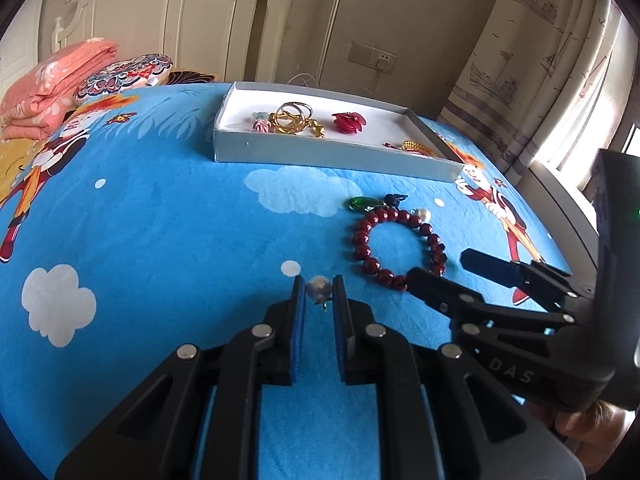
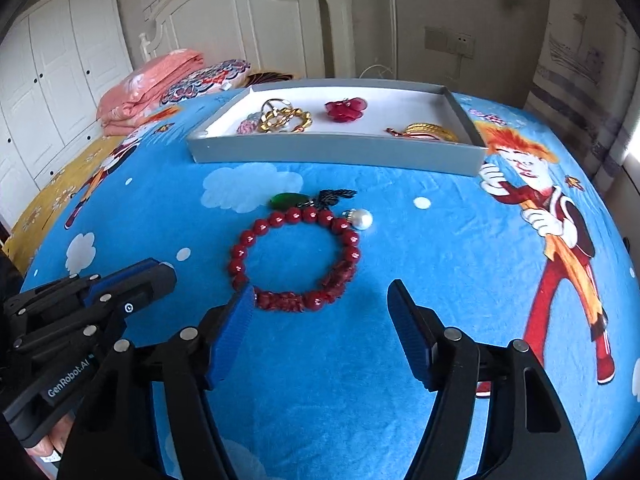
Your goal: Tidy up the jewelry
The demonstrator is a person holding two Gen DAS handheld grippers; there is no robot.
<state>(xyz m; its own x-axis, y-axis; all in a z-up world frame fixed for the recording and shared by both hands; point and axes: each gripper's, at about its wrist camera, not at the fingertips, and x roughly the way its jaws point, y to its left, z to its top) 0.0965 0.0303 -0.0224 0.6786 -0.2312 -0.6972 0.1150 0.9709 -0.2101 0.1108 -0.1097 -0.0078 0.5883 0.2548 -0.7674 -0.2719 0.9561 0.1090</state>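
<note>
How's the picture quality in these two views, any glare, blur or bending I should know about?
Left wrist view: window at the right edge blown out white, bed edges bowed by the fisheye, pearl earring in the left tongs slightly soft. Right wrist view: evenly lit, red bead bracelet sharp, corners dark, tray curved.

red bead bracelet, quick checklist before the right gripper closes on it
1. Right gripper open: ok, nothing between the pads.
2. Red bead bracelet lined up: not ok, only its near edge is by the left pad; the rest lies beyond the tips.
3. Loose pearl clear of the bracelet: not ok, it sits against the far beads.
4. Green pendant clear: cannot tell, it lies right at the far beads.
5. Left gripper secure: ok, shut on a pearl earring.
6. Room in the tray: ok, bare white floor shows.
</note>
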